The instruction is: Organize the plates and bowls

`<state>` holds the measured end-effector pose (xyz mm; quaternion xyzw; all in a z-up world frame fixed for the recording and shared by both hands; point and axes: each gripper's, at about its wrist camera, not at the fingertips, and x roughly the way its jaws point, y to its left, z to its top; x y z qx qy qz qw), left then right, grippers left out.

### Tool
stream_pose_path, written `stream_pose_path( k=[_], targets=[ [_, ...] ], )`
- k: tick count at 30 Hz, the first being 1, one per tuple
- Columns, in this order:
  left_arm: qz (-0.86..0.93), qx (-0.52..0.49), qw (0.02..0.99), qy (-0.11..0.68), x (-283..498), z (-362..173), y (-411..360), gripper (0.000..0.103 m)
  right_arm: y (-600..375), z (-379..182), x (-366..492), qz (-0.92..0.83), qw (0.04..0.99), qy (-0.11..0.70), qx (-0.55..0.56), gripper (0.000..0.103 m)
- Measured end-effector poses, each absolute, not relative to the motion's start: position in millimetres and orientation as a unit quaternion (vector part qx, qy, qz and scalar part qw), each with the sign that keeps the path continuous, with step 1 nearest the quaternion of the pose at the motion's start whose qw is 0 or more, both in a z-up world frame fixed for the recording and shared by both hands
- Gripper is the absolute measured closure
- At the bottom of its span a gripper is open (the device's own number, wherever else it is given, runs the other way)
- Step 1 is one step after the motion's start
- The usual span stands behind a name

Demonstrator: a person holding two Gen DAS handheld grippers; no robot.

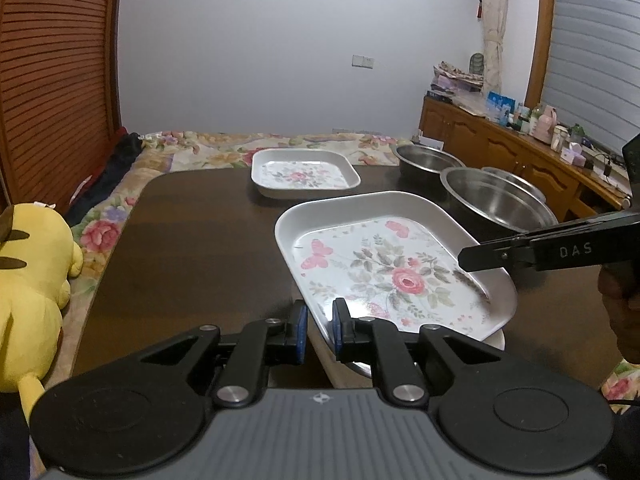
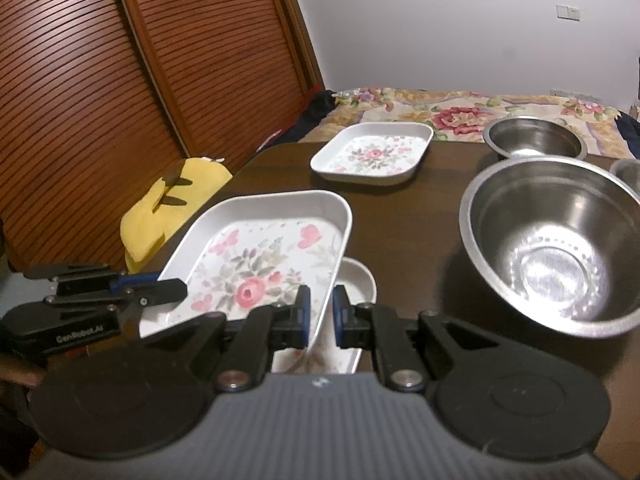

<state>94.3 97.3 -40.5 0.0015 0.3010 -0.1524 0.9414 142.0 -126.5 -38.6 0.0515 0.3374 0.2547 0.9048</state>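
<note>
A white rectangular plate with a rose and butterfly print (image 1: 384, 264) (image 2: 264, 264) hangs tilted over the near part of the dark table (image 1: 192, 240). My left gripper (image 1: 319, 314) is shut on its near left rim. My right gripper (image 2: 320, 310) is shut on the opposite rim and appears from the side in the left wrist view, right gripper (image 1: 480, 258). Under the held plate lies more white crockery (image 2: 362, 280), mostly hidden. A second floral plate (image 1: 304, 174) (image 2: 372, 152) rests at the table's far side. Three steel bowls stand to the right: a large one (image 2: 560, 256), a far one (image 2: 536, 138) and one at the edge (image 2: 628, 172).
A yellow plush toy (image 1: 28, 280) lies left of the table on a bed with a floral cover (image 1: 200, 148). Brown louvred doors (image 2: 120, 80) stand on the left. A wooden sideboard with clutter (image 1: 500, 140) runs along the right. A person's hand (image 1: 620, 300) holds the right gripper.
</note>
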Motion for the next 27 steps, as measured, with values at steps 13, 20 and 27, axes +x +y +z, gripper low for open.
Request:
stream_pose_path(
  k=[13, 20, 27],
  targets=[
    [-0.157, 0.009, 0.936, 0.314, 88, -55, 86, 0.088, -124, -46, 131, 0.242, 0.91, 0.334, 0.031, 0.09],
    [-0.155, 0.017, 0.936, 0.315, 92, -57, 84, 0.088, -128, -56, 128, 0.236, 0.909, 0.34, 0.04, 0.09],
    [-0.147, 0.034, 0.939, 0.31, 93, -58, 81, 0.088, -126, -61, 119, 0.23, 0.914, 0.332, 0.035, 0.089]
  ],
)
